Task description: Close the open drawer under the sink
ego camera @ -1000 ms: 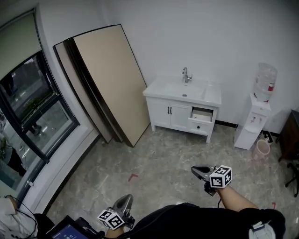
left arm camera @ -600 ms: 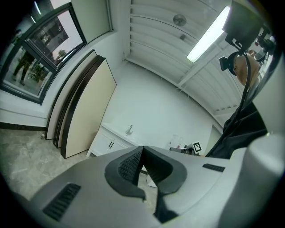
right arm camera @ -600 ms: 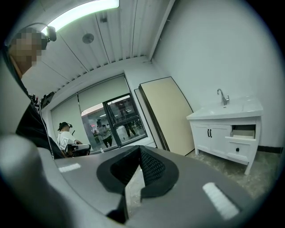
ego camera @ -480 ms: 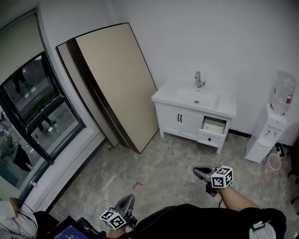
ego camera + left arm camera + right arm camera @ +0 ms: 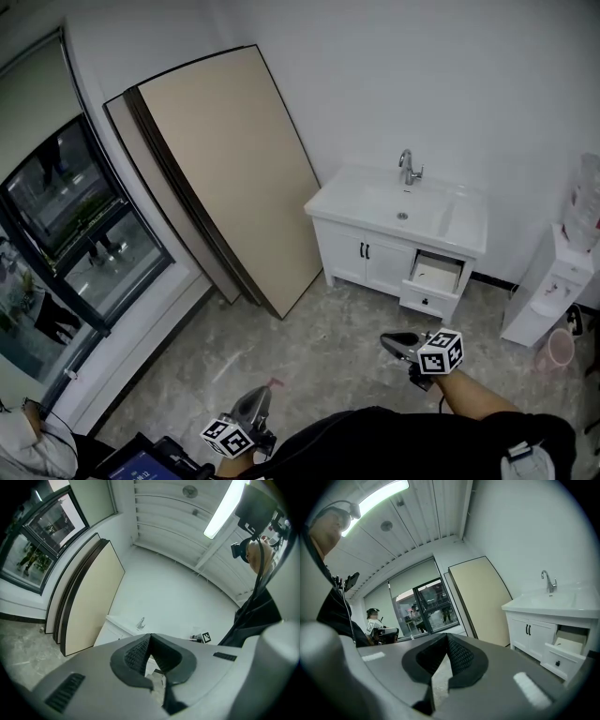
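Drawer [image 5: 427, 300] under the sink [image 5: 403, 202] stands open, well apart from my left gripper [image 5: 251, 405] and right gripper [image 5: 398, 345], both jaws closed and empty. I judge I must approach, then push.

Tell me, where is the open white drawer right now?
In the head view the open white drawer is at the right end of the white sink cabinet, just under its top, with a white water dispenser farther right along the wall.

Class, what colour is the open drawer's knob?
The knob is black, clearest in the right gripper view.
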`<state>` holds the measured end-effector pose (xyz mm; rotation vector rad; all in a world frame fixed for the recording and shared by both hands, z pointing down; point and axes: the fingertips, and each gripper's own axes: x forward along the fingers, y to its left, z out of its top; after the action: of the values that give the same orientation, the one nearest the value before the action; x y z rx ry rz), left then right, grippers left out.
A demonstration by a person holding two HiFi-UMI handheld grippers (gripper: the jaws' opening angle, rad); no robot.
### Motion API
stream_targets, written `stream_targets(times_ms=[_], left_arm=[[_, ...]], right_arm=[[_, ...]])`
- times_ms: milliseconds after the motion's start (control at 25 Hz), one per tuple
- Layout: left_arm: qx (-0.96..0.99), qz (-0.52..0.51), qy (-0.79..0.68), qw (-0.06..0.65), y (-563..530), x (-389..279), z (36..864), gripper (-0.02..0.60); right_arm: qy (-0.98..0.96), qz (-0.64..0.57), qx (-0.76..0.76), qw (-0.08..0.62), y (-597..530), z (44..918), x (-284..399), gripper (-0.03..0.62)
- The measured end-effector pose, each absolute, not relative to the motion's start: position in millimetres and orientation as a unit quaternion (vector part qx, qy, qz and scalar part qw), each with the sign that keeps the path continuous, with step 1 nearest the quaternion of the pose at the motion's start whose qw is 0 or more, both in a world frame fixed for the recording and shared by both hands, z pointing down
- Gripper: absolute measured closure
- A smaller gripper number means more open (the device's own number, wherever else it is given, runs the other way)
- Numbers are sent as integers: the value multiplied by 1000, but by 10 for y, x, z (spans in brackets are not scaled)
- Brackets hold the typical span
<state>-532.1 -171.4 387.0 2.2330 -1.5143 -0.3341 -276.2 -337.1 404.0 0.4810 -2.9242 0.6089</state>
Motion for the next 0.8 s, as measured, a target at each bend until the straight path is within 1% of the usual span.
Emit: stream_targets(times_ms=[160, 400, 600, 800], left_arm=[[805, -107, -542, 218, -2005, -5253, 3905, 581], [818, -104, -517, 228, -2503, -5418, 3922, 581], [841, -109, -475, 233, -2994, -5730, 4026, 581], [858, -103, -444, 236, -3479, -6301, 3948, 581]], right_arm=[[-961, 210, 171, 52, -3645, 4095, -2633, 592], [-952, 220, 205, 54, -3984, 4151, -2664, 592], [-946, 208, 240, 56, -4308, 4116, -2921, 592], [-938, 205, 274, 46, -4585, 3991, -3424, 592]])
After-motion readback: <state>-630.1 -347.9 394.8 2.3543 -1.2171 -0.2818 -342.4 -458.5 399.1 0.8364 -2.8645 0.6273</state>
